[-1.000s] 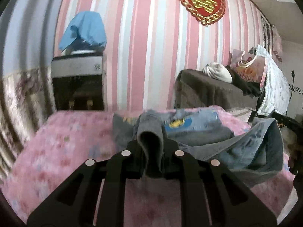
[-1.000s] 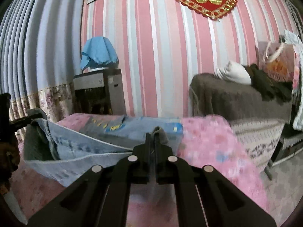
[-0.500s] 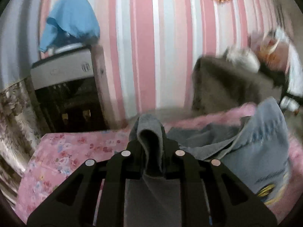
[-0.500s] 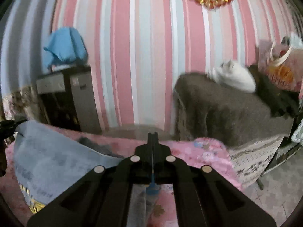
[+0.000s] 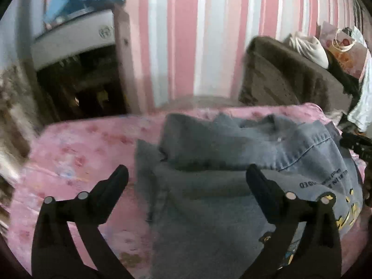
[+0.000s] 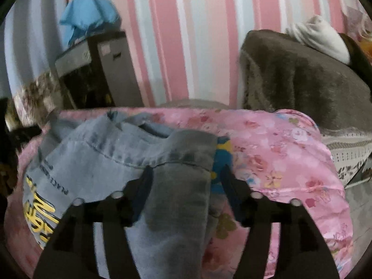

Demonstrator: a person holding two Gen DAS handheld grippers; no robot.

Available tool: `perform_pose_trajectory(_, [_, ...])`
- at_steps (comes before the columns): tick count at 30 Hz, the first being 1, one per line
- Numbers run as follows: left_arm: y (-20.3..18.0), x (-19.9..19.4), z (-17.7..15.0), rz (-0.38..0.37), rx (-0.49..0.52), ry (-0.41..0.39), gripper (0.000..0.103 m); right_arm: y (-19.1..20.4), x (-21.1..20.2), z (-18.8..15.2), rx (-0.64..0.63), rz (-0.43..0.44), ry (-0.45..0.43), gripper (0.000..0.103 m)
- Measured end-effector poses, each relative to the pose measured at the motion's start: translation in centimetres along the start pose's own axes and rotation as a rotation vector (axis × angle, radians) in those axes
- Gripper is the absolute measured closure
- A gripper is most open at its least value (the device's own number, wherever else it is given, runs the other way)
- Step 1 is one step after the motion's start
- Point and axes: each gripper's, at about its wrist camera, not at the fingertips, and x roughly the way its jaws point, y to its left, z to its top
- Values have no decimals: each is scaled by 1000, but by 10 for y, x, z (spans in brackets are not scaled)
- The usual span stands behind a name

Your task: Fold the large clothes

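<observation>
left gripper [image 5: 184, 174]: its jaws are opening and stand very wide; the two black fingers flank the garment without pressing on it, so nothing is gripped.
right gripper [image 6: 186, 176]: its jaws are opening too, less wide; a grey sleeve-like fold lies between the fingers, and neither one visibly presses on it.
denim jacket [image 5: 232, 162]: lies on the pink floral bedspread [image 5: 81, 151], doubled over itself. In the left wrist view it fills the picture from 6 to 3 o'clock; in the right wrist view it lies from 9 to 6 o'clock, printed back panel up.
print: yellow lettering and dark text on the back panel, at about 4 o'clock in the left view.
handling: the cloth looks thick and limp. It drapes and bunches, and seams and collar stand as stiffer ridges. It is probably fairly heavy for clothing, not slippery and not fragile.
where to hold: judging from the layers, the stitched seam line or a hem corner gives the firmest bite; a pinch in mid-panel would likely lift one layer only.
risk: the loose sleeve may slide out of the fold when the jacket is lifted.
surroundings: striped wall [image 5: 197, 34] at 12 o'clock, brown-covered furniture [image 6: 302, 76] at 2 o'clock, dark cabinet [image 5: 76, 69] at 10 o'clock.
</observation>
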Motion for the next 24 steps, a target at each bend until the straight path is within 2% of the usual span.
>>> perform_pose_trajectory(4, [19,-14,3,-9,-62,-19,3,14,14,2,-87,-26,50,38])
perform_pose_trajectory(5, [20,-9,3,-6,-45,-5,3,14,19,5,-85,-25,61,44])
perform_pose_trajectory(6, [19,-5,2,2,-26,6,3,13,23,5,-71,-25,69,61])
perform_pose_trajectory(8, [16,10,-1,5,12,34,3,10,26,5,-51,-29,73,70])
perform_pose_trajectory(9, [13,21,-3,-8,29,66,3,8,26,4,-37,-16,71,80])
perform_pose_trajectory(13, [11,47,-4,-33,48,107,4,6,18,4,-28,-23,30,90])
perform_pose_trajectory(15, [11,49,2,-59,47,102,14,8,10,6,-24,-30,2,92])
perform_pose_trajectory(17, [10,53,8,-115,43,122,48,9,4,11,-27,-37,-21,92])
perform_pose_trajectory(18, [7,58,10,-149,51,145,55,10,2,12,-30,-37,-28,92])
perform_pose_trajectory(20, [-2,71,9,-152,105,181,73,12,1,17,-32,-38,-36,92])
perform_pose_trajectory(21, [-5,75,7,-148,117,192,77,12,2,18,-27,-37,-35,92])
perform_pose_trajectory(22, [-7,79,6,-145,126,198,85,12,5,19,-26,-38,-32,92])
perform_pose_trajectory(23, [-8,80,4,-140,137,199,98,12,6,19,-24,-40,-32,92])
perform_pose_trajectory(24, [-7,79,4,-128,140,192,99,11,8,18,-20,-41,-29,92])
